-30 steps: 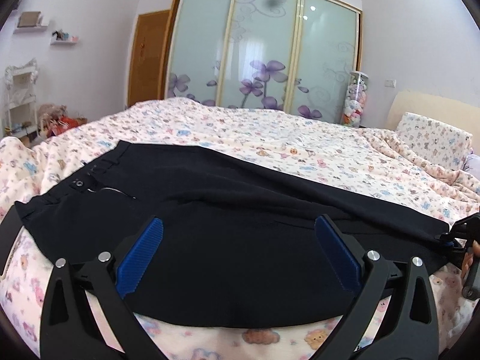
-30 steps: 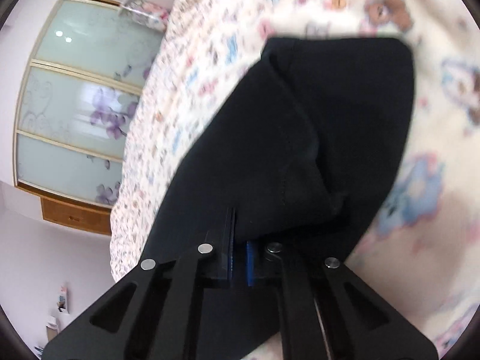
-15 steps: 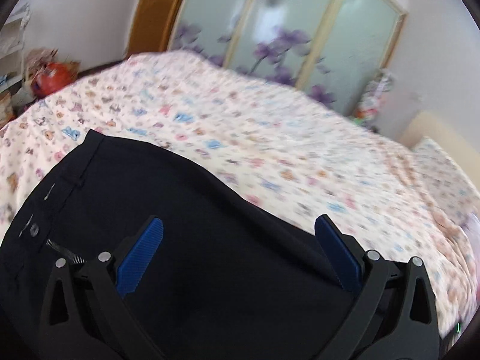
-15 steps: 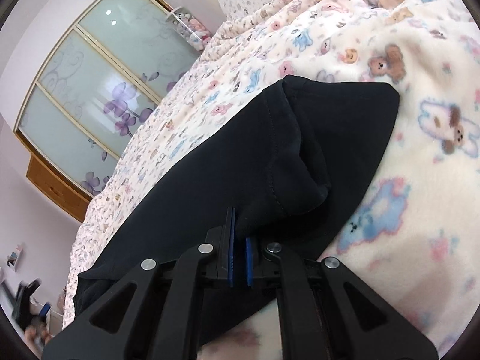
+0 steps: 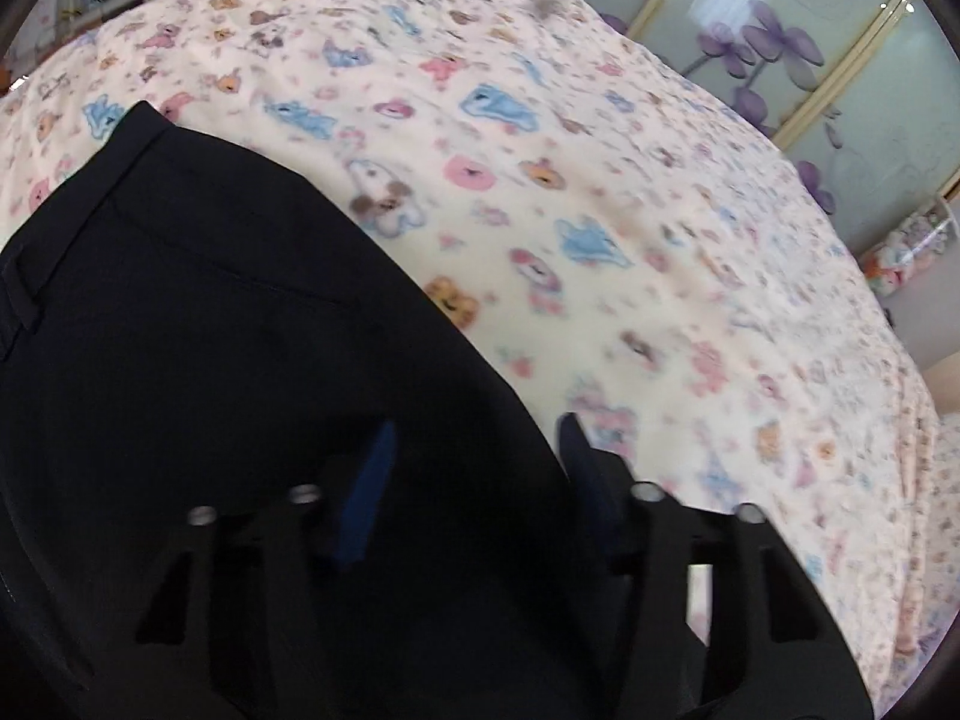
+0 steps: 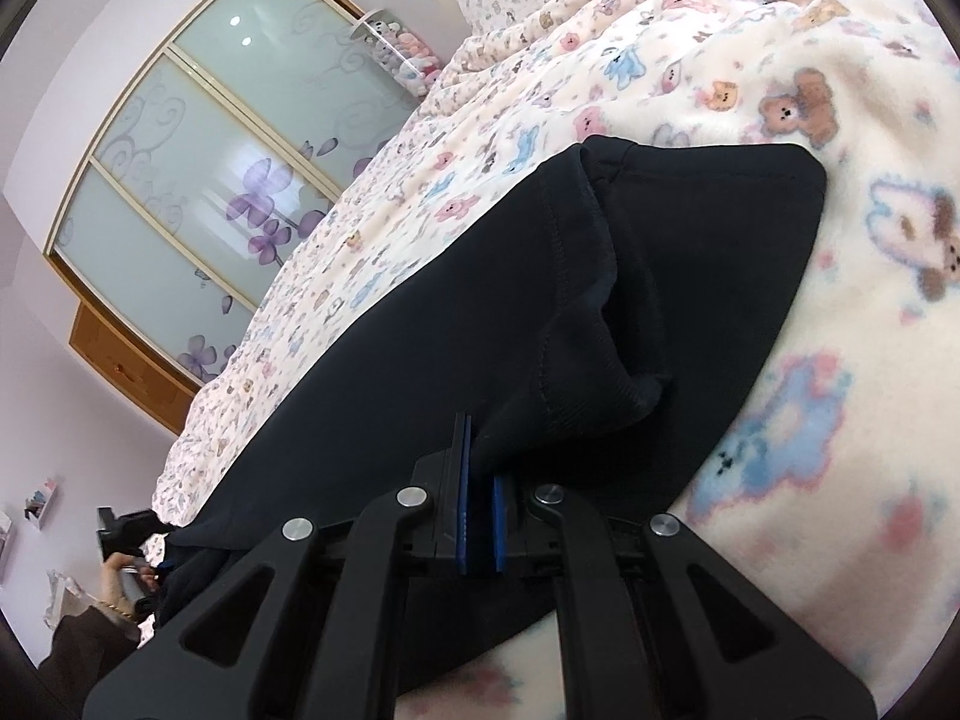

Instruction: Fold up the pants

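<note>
- Black cloth fills the near part of both wrist views: the pants (image 5: 198, 324) lie flat along the edge of the bed (image 5: 600, 192), on a fleece blanket printed with bears and bunnies.
- The right hand-held gripper (image 6: 480, 531) has its blue pads (image 6: 461, 516) pressed together on the cloth at the leg end, where the hem (image 6: 624, 252) bunches and lifts a little off the blanket.
- The left hand-held gripper (image 5: 474, 480) points down over the hip part, near the far edge of the cloth. Its jaws are closing with the edge of the pants between them; the view is blurred, so I cannot tell whether the pads press on the cloth yet.
- The waistband (image 5: 102, 192) lies just beyond, at the left of that view.
- The step in hand looks like taking hold at both ends, ready for a fold.
- Next, the left grip likely has to catch every layer at the edge; then the two ends should rise together and meet squarely, or the cloth will sag and crease.
- Far off stands a wardrobe (image 6: 198, 180) with frosted doors and purple flowers.
</note>
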Motion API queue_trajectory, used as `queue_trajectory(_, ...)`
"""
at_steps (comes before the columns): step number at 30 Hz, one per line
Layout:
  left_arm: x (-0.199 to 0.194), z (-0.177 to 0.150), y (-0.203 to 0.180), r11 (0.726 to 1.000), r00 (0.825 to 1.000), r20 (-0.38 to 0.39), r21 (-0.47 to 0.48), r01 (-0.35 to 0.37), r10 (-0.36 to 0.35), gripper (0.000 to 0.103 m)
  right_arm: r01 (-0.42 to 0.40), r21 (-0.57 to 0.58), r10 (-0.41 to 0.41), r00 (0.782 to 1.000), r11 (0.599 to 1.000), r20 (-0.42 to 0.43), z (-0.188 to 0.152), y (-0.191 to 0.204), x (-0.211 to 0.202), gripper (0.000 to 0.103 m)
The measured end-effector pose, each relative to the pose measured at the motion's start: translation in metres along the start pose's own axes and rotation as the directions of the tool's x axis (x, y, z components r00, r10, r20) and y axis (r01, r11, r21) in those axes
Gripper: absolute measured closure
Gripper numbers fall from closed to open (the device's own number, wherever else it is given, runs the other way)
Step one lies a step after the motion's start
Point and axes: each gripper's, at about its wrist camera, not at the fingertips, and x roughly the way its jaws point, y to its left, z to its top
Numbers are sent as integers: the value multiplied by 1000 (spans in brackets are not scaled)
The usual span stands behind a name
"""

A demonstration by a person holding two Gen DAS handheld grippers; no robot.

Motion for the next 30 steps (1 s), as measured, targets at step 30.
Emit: queue_trajectory(30, -251, -216, 150, 972, 921, 313, 91, 216, -234, 98, -63, 54, 60, 997, 997, 54, 84, -6, -39, 97)
